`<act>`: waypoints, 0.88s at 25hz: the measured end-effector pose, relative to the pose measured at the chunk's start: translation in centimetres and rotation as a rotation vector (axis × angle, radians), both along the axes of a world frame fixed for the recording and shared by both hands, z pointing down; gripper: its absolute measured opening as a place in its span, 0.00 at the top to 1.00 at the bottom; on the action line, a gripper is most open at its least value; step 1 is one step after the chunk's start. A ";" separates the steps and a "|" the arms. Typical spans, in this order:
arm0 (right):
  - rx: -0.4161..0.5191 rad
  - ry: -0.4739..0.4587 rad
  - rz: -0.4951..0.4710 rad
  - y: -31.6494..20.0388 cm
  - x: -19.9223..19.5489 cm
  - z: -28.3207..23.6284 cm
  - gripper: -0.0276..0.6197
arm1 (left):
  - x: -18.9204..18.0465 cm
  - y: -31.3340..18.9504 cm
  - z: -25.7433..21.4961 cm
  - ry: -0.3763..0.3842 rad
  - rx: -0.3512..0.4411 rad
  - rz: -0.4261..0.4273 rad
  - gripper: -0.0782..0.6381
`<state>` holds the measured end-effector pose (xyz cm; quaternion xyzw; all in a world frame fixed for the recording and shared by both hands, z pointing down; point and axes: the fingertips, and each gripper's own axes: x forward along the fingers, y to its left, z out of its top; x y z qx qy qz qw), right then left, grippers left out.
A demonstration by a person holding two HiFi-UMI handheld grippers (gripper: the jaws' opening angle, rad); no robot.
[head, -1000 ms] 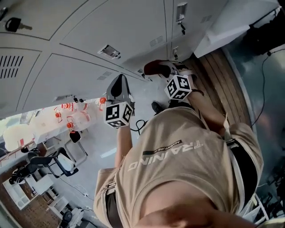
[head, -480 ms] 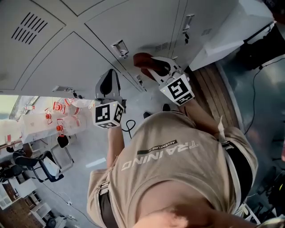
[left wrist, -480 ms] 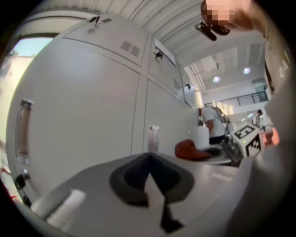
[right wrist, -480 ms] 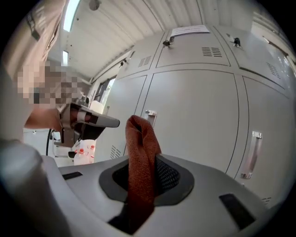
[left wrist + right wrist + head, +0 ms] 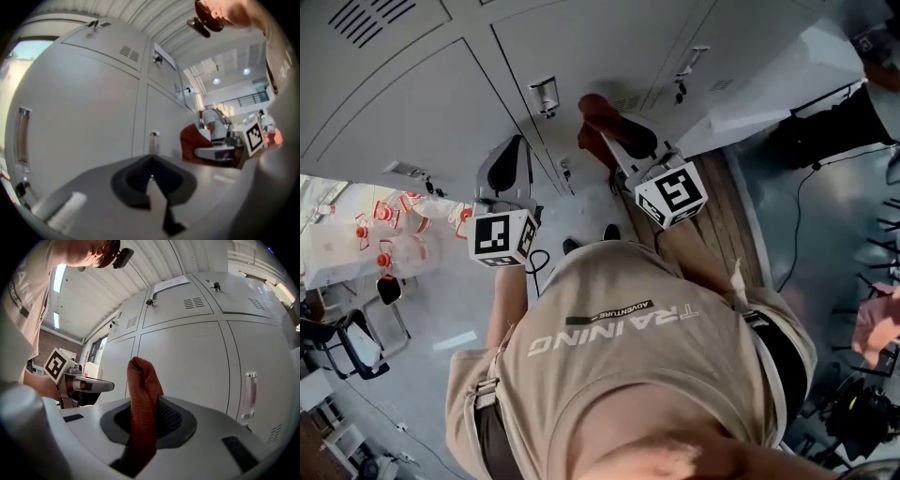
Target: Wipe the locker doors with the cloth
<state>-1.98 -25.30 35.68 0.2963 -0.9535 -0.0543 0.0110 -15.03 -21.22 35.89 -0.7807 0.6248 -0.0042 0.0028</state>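
Observation:
Grey locker doors [image 5: 412,84] fill the top of the head view, each with a small metal handle [image 5: 544,94]. A rust-red cloth [image 5: 595,114] is pinched in my right gripper [image 5: 615,141], which is shut on it and held close to a door near that handle. In the right gripper view the cloth [image 5: 143,399] stands folded up out of the jaws in front of a door [image 5: 187,362]. My left gripper [image 5: 515,148] hovers beside it on the left, shut with nothing in it [image 5: 151,161], and faces another door [image 5: 84,108].
A white sheet [image 5: 769,84] leans at the lockers' right end. Below it run wooden floor planks [image 5: 736,216], with a dark bag and cables [image 5: 834,122]. Red-capped bottles [image 5: 394,234] and a chair [image 5: 347,337] stand at the left. Another person's hand [image 5: 877,323] shows at the right edge.
Both grippers have risen towards the locker doors. The right one has carried the cloth up and to the left, closer to the door handle.

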 end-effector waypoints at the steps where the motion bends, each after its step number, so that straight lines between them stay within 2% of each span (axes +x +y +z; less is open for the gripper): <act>1: -0.003 0.000 0.003 0.0 0.2 0.1 0.86 | 0.2 0.0 0.4 0.003 -0.009 0.006 0.88; 8: -0.052 -0.001 -0.013 0.3 0.4 1.5 0.86 | 0.3 0.0 1.6 0.016 -0.046 0.033 0.88; 22: -0.089 0.050 -0.018 -0.2 0.2 3.6 0.86 | -1.4 -0.1 2.5 0.028 -0.045 -0.019 0.88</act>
